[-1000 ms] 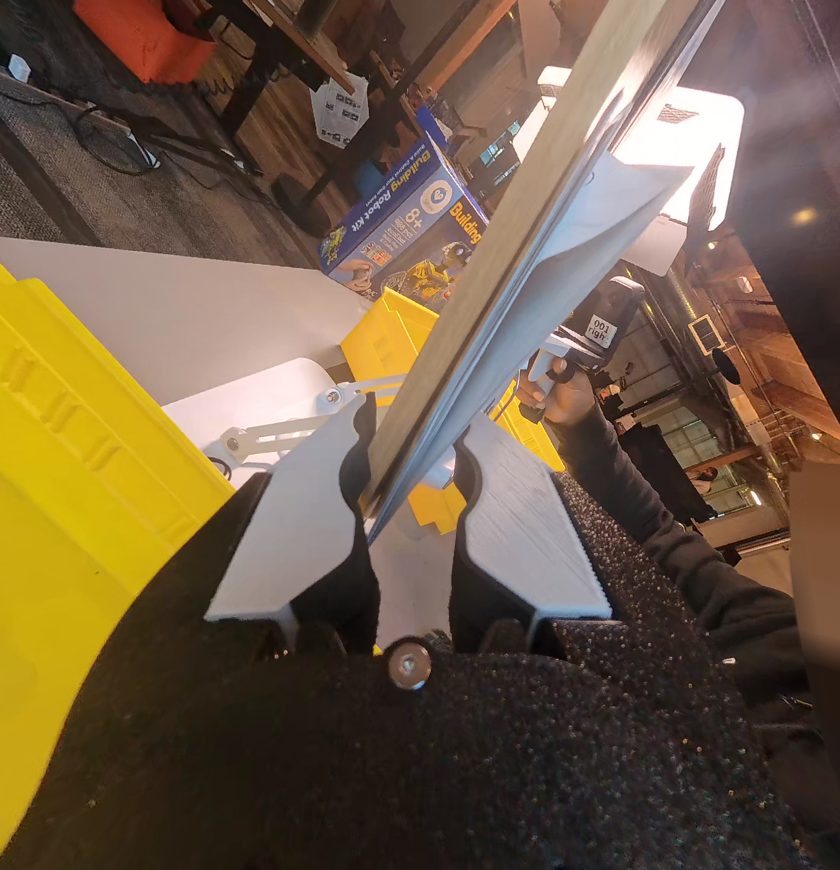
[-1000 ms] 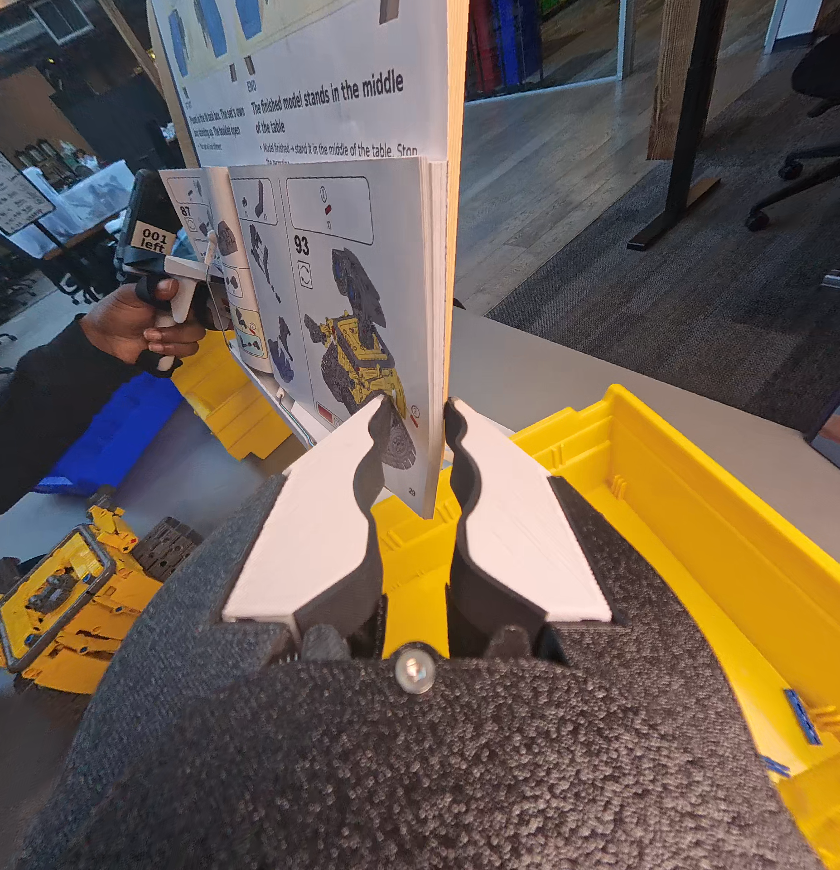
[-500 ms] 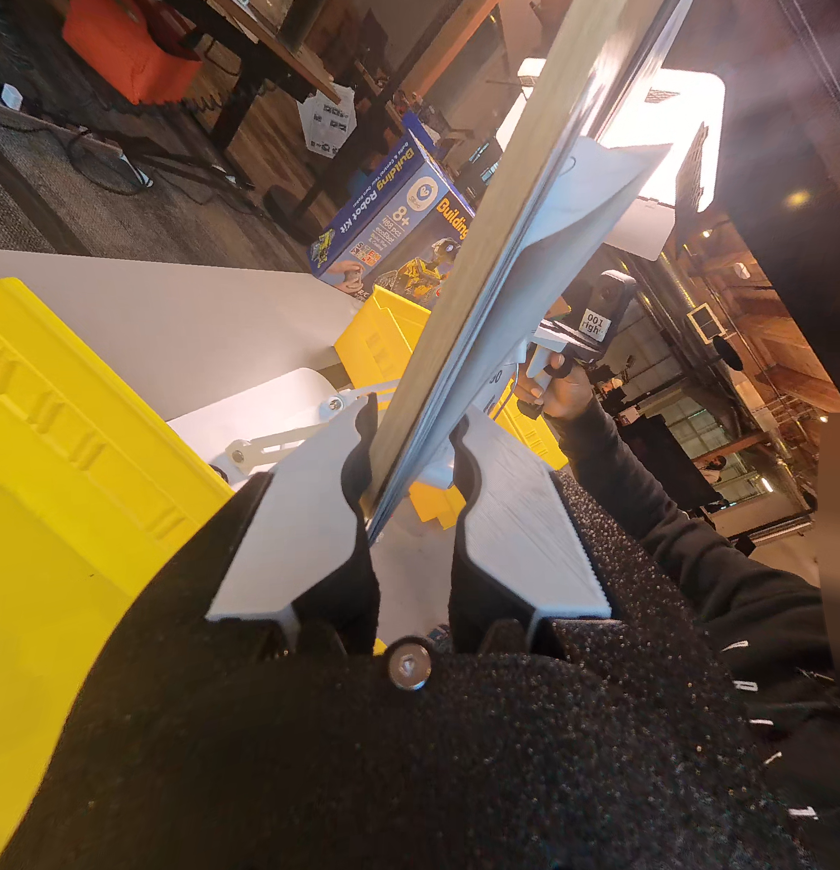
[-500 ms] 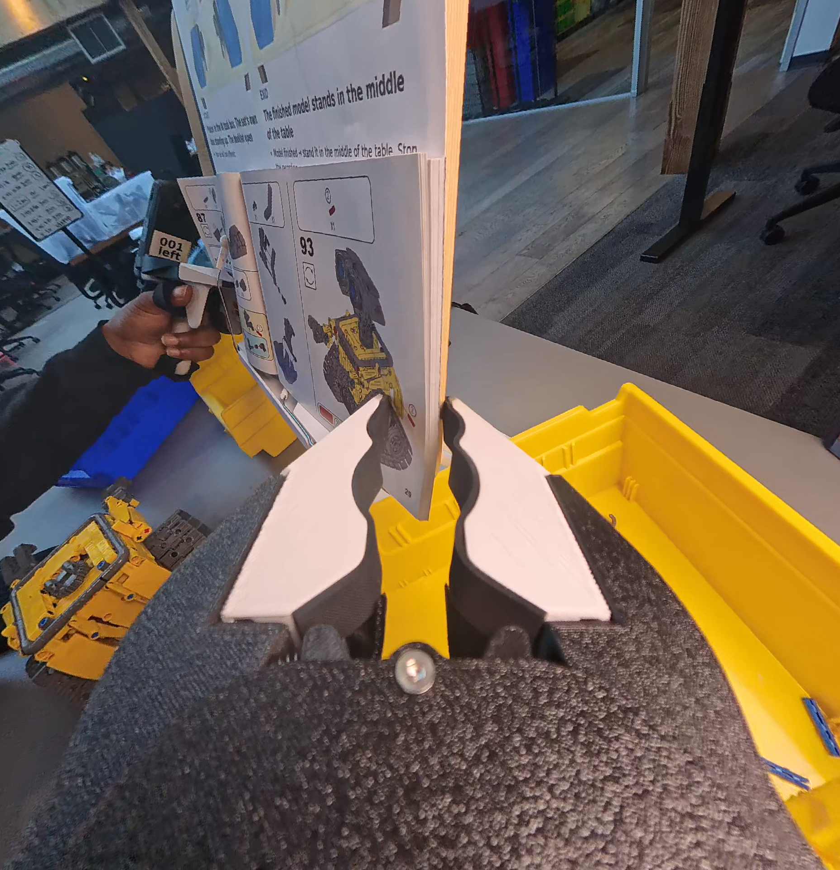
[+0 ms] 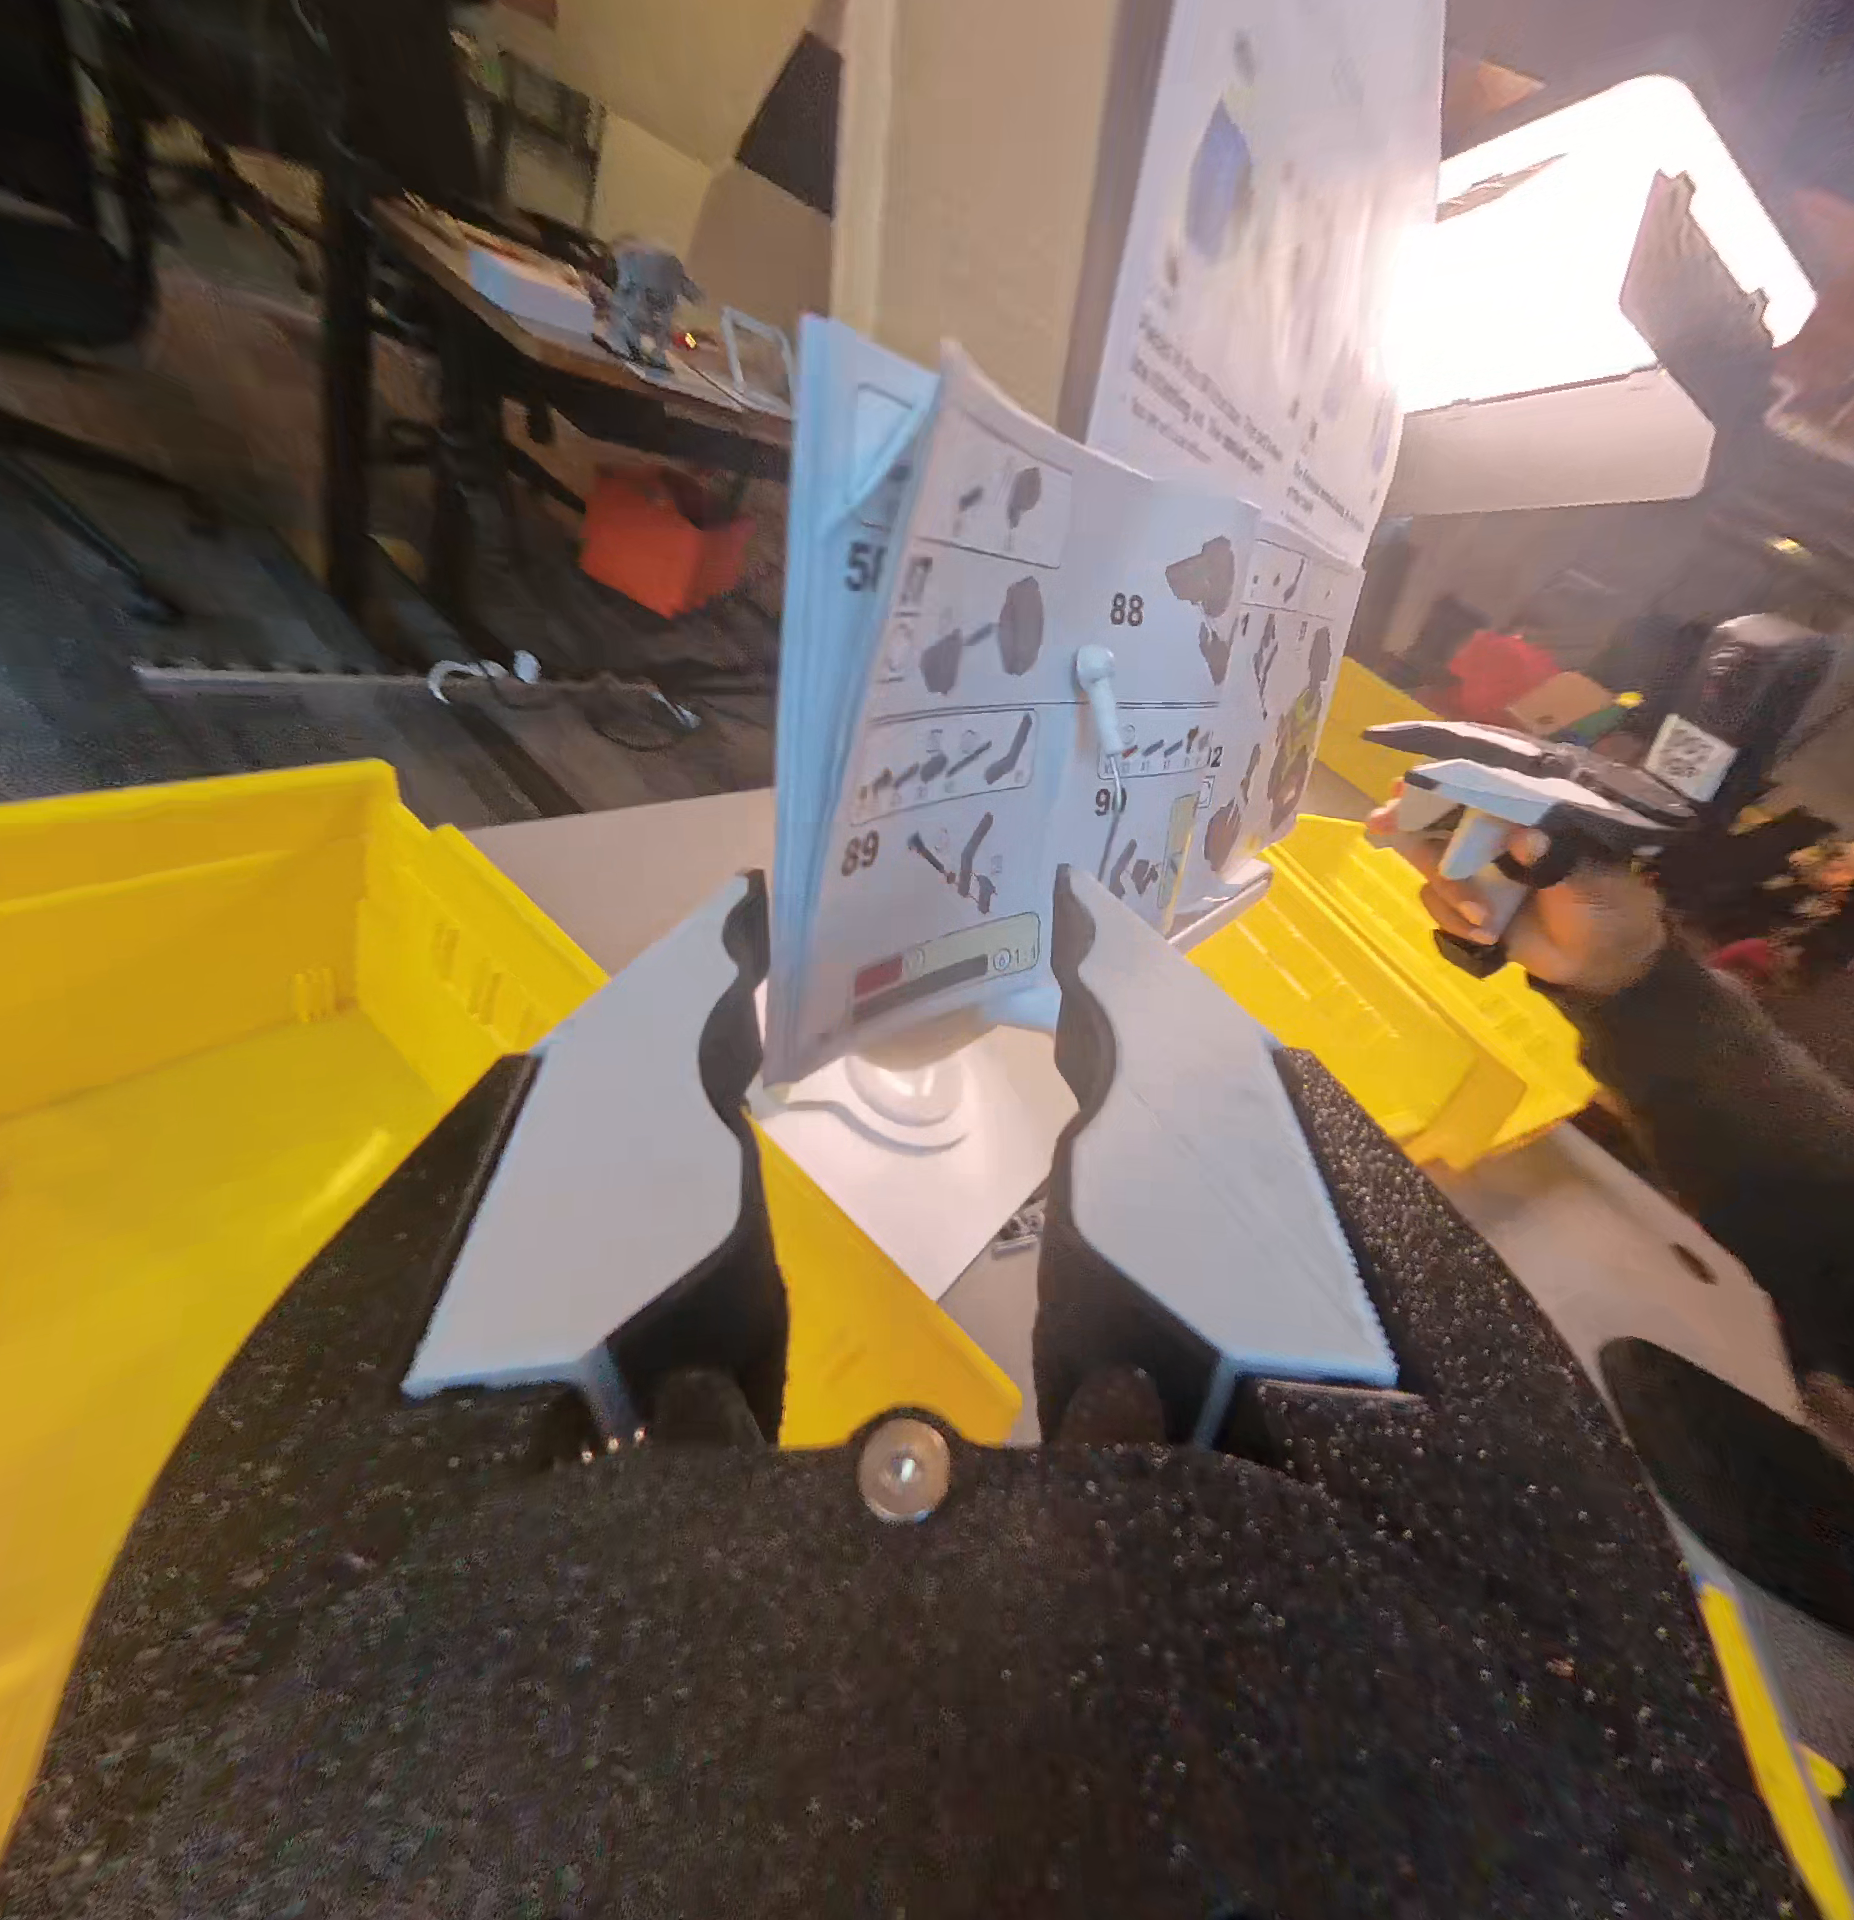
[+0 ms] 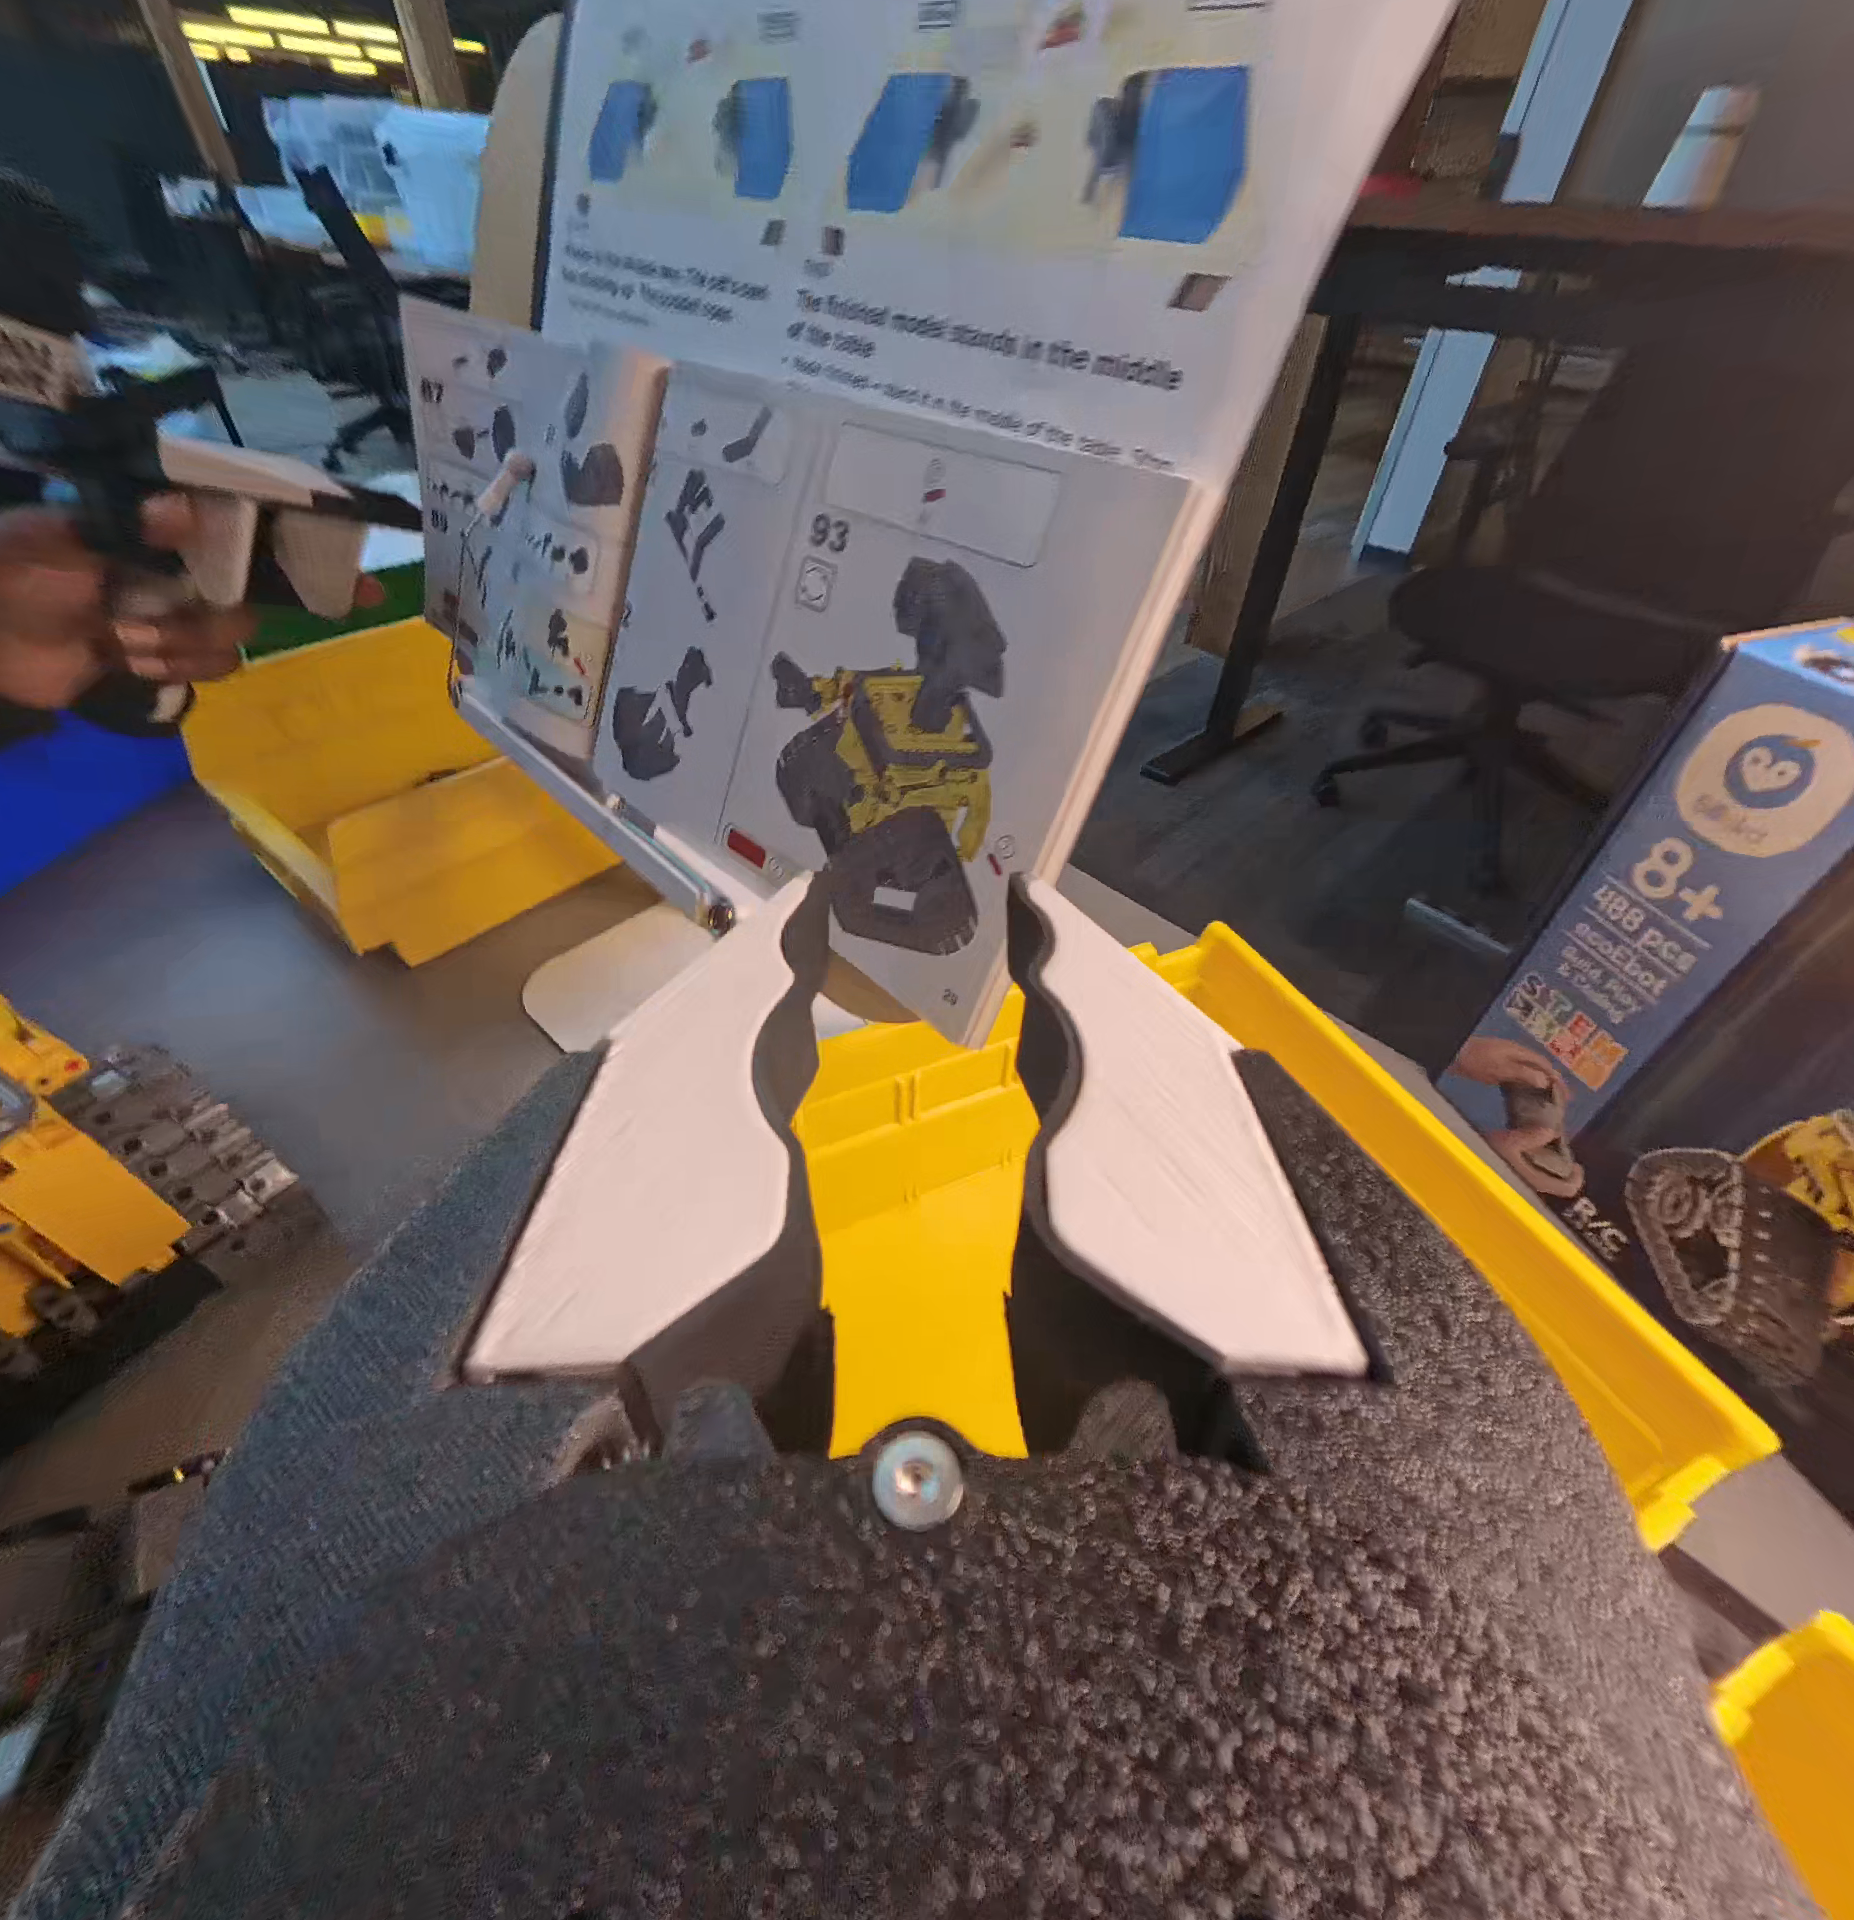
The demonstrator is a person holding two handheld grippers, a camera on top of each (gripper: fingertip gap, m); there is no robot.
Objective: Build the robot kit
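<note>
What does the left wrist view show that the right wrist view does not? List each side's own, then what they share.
Only the left wrist view: an orange box on the floor and a bright light panel.

Only the right wrist view: a blue kit box, a yellow tracked model, a blue bin and a black office chair.

Both: the instruction booklet propped on a white stand, the printed sheet behind it, yellow bins, and each other's gripper: the right gripper and the left gripper. Both are open.

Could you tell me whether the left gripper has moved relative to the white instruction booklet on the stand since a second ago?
Yes. The left gripper has let go and backed away: its jaws, earlier clamped on the white instruction booklet's edge, now stand open in front of it.
</note>
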